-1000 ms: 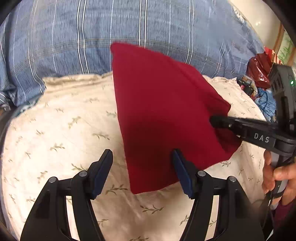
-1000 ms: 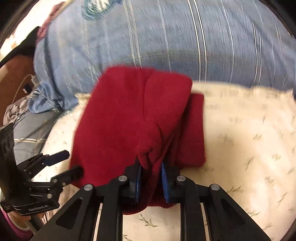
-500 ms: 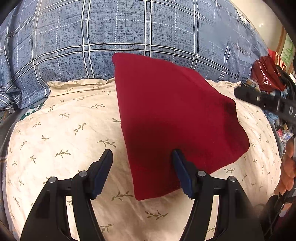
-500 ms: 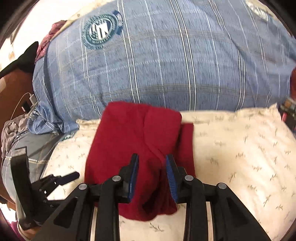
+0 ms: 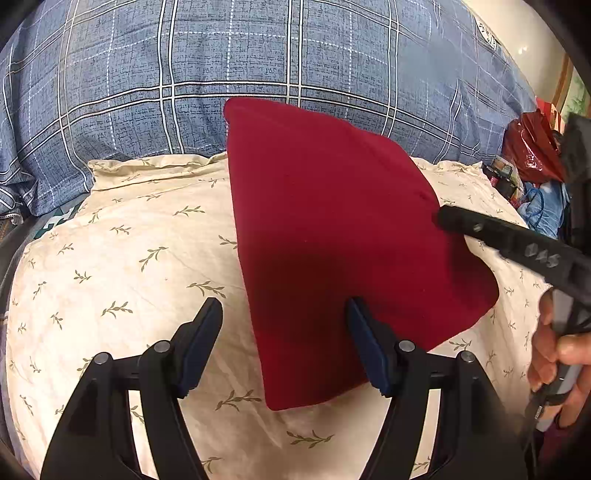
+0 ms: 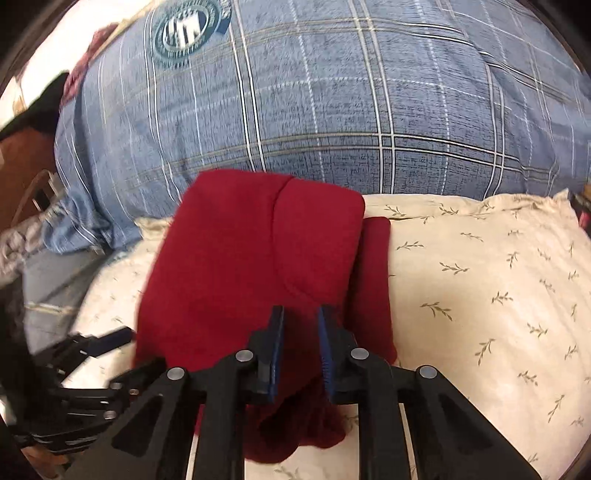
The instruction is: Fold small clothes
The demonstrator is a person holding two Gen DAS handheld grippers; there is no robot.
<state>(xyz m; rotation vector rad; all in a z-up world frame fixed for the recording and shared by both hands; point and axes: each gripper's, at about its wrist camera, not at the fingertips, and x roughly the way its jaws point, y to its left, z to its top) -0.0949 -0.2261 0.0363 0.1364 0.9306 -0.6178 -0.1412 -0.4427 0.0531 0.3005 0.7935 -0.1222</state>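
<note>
The right wrist view is smeared by motion, so the round emblem (image 6: pixel 188 29) on the plaid blue pillow (image 6: pixel 332 110) cannot be read; the left gripper (image 6: pixel 110 350) is a dark blur at that view's left edge. The red garment (image 6: pixel 258 266) has its near hem hidden under the right gripper (image 6: pixel 301 347); whether the pads press it cannot be told. In the left wrist view the hand (image 5: pixel 561 354) is cut off at the right edge; the clutter (image 5: pixel 524 177) beyond the bed is too small to name.

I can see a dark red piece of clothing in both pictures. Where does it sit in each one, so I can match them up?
Left wrist view: the red garment fills the centre, reaching right of the middle, on the cream leaf-print pillow.
Right wrist view: the red garment lies left of centre, running down between that gripper's fingers.
Shared landmark: the blue plaid pillow behind it.
</note>
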